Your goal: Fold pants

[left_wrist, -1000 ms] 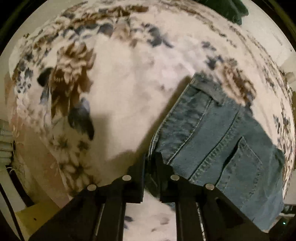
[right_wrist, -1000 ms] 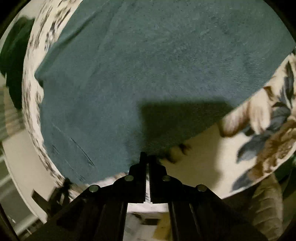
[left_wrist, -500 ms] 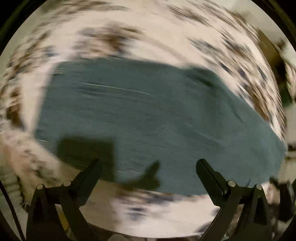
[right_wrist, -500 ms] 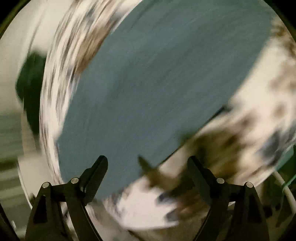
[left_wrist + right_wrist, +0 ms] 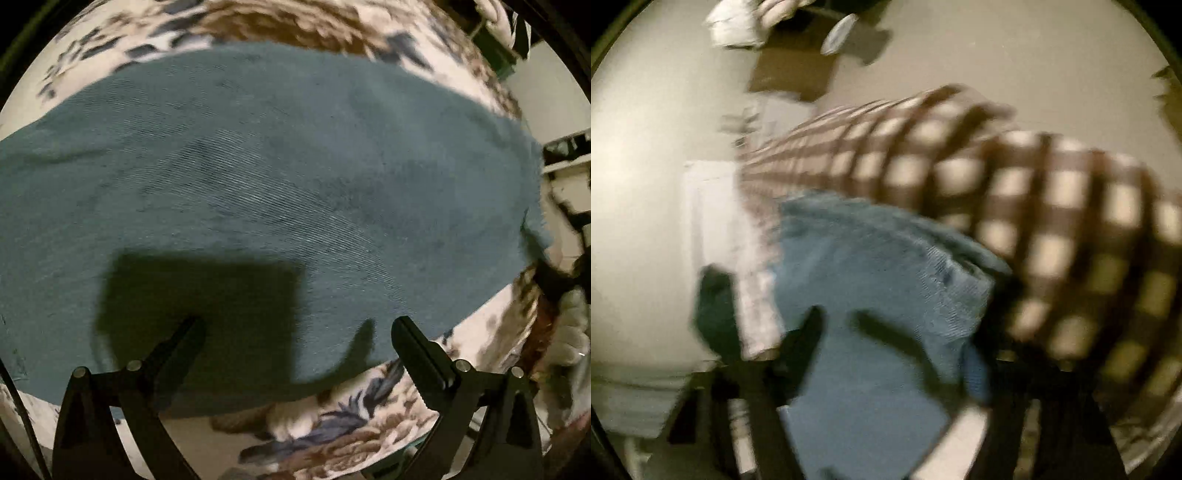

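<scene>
The blue denim pants (image 5: 258,177) lie flat and folded on a floral blanket (image 5: 332,435) and fill most of the left wrist view. My left gripper (image 5: 295,332) is open and empty, its fingertips (image 5: 410,332) over the near edge of the denim. The right wrist view is badly blurred. It shows blue denim (image 5: 879,280) low in the middle and a brown checked cloth (image 5: 1034,192) to the right. My right gripper's fingers are dark smears at the bottom, and I cannot tell how the jaws stand.
The floral blanket surrounds the pants on the far and near sides. White shelving (image 5: 565,155) stands at the right edge. In the right wrist view a pale wall (image 5: 646,147) and a dark green item (image 5: 713,310) show at the left.
Both grippers let go of the pants and opened about half a second ago. The left one now hovers closer over the denim. The right one has swung away to a different, blurred view.
</scene>
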### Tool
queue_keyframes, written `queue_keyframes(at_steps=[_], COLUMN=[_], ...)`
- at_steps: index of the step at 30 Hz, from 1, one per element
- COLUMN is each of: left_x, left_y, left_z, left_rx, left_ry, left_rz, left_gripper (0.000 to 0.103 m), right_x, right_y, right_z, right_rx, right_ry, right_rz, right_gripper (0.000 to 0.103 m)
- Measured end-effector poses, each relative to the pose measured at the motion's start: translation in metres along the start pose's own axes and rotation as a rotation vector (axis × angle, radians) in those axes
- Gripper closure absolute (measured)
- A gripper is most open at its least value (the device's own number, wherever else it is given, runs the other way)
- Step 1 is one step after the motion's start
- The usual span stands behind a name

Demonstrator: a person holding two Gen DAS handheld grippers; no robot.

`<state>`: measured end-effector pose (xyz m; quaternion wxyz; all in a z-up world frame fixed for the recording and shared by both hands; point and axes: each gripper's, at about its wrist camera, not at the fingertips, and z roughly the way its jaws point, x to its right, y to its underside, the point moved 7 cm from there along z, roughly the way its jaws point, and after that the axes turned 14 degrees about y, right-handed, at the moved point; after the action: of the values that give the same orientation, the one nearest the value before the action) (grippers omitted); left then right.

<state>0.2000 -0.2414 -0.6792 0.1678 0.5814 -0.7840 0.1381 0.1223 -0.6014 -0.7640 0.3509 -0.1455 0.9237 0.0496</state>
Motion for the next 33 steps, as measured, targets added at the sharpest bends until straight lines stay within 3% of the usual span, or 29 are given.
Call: queue_keyframes(at_steps=[3, 4, 7, 11, 12, 14, 16, 18, 20, 21, 22, 25, 29, 33], left_x=[-0.009, -0.012, -0.026, -0.036, -0.037, -0.038, -0.031, -0.028, -0.026, -0.023, -0.023, -0.016, -0.012, -0.012], left_y=[-0.01, -0.014, -0.024, -0.034, -0.036, -0.037, -0.038, -0.04, -0.043, -0.04, -0.041, -0.039, -0.037, -0.039], left_z=[0.012, 0.013, 0.009, 0.005, 0.006, 0.007, 0.016, 0.02, 0.024, 0.025, 0.026, 0.037, 0.041, 0.049], left_rx=[-0.016, -0.008, 0.025, 0.036, 0.033, 0.031, 0.032, 0.034, 0.033, 0.034, 0.033, 0.034, 0.038, 0.021], left_ry=[-0.001, 0.012, 0.081, 0.111, 0.105, 0.088, 0.068, 0.047, 0.032, 0.029, 0.026, 0.018, 0.007, -0.014], left_rz=[-0.052, -0.073, -0.183, -0.269, -0.269, -0.257, -0.245, -0.24, -0.245, -0.247, -0.25, -0.254, -0.258, -0.27], left_gripper=[0.0, 0.0, 0.0, 0.0, 0.0, 0.0, 0.0, 0.0, 0.0, 0.0, 0.0, 0.0, 0.0, 0.0], right_x=[0.02, 0.031, 0.037, 0.01, -0.001, -0.006, 0.008, 0.017, 0.013, 0.008, 0.0, -0.017, -0.002, -0.01], right_y=[-0.002, 0.001, -0.002, -0.006, -0.006, -0.006, -0.003, 0.0, -0.003, -0.005, -0.006, 0.005, 0.0, 0.005], right_z=[0.011, 0.014, 0.011, 0.001, -0.002, 0.003, 0.018, 0.029, 0.025, 0.019, 0.012, 0.003, 0.051, 0.036], right_rx=[-0.041, -0.052, -0.067, -0.12, -0.117, -0.099, -0.126, -0.135, -0.117, -0.096, -0.071, -0.016, -0.078, -0.017], right_ry=[0.08, 0.061, 0.014, -0.174, -0.182, -0.105, 0.025, 0.017, -0.039, -0.086, -0.136, -0.146, -0.078, -0.021], right_rz=[0.0, 0.022, 0.059, 0.002, -0.041, -0.14, -0.162, -0.133, -0.08, -0.057, -0.054, -0.139, -0.026, -0.074], right_gripper=[0.039, 0.043, 0.041, 0.043, 0.043, 0.043, 0.043, 0.046, 0.058, 0.081, 0.089, 0.088, 0.087, 0.093])
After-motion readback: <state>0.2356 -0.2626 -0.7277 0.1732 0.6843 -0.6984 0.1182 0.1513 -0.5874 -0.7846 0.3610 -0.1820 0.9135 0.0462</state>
